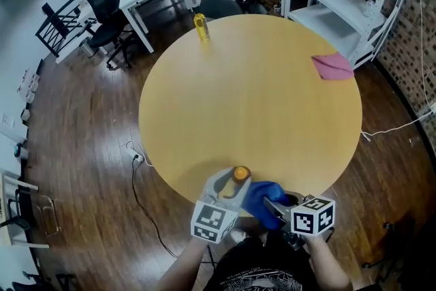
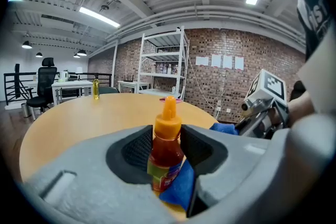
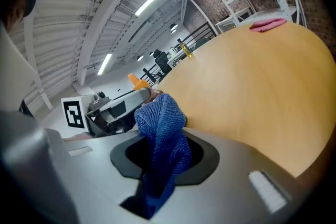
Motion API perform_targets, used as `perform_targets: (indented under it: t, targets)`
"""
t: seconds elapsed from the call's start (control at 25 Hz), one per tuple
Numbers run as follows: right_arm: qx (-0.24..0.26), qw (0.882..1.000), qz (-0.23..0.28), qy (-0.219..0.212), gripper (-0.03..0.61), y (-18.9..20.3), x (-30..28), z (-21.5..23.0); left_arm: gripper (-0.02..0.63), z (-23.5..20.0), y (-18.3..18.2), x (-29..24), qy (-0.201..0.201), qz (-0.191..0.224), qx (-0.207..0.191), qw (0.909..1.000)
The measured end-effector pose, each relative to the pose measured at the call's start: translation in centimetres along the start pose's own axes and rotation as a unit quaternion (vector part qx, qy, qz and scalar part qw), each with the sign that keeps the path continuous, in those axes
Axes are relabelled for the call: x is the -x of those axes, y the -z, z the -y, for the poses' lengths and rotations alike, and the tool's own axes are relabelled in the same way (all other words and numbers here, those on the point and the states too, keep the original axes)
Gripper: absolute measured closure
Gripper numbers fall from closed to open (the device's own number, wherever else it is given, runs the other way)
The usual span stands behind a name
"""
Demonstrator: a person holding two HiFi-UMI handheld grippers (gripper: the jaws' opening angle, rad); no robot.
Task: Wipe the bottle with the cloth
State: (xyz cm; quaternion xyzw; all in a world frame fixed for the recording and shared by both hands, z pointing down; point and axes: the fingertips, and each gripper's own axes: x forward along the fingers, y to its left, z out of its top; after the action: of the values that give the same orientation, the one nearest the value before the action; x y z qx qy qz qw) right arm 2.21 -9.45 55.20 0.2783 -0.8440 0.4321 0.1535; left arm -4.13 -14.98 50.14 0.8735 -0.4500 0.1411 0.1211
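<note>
Bottle [image 2: 167,136] of reddish liquid [image 2: 164,153] clamped in left hand-held gripper [image 2: 167,148], cloth [image 3: 160,123] pinched in right hand-held gripper [image 3: 163,157]

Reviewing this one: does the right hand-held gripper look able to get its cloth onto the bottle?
Probably yes. The right hand-held gripper holds the cloth against the side of the bottle, which the left hand-held gripper grips close by; nothing stands between them.
</note>
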Motion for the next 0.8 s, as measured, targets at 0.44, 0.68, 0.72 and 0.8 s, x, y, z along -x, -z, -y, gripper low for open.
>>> perform_targets:
  t: [0.44,0.68,0.72,0.8]
  targets:
    - [-0.011,0.995,0.059,0.075,0.494,-1.7,3.2,2.5,0.455,0.2,0.0,-0.3,-0.009,-0.005,-0.014,0.9998]
    - [-0.044,0.992,0.094,0.076,0.494,-2.3,3.5,3.0,0.46,-0.6,-0.7,0.2,-0.031,0.0,0.02,0.9993]
    - [-0.051,0.991,0.099,0.073,0.494,-2.4,3.3,3.0,0.459,-0.6,-1.1,0.4,-0.031,0.002,0.021,0.9993]
    - [-0.074,0.989,0.113,0.06,0.494,-2.7,2.4,3.0,0.459,-0.3,-2.2,0.9,-0.026,0.007,0.016,0.9995]
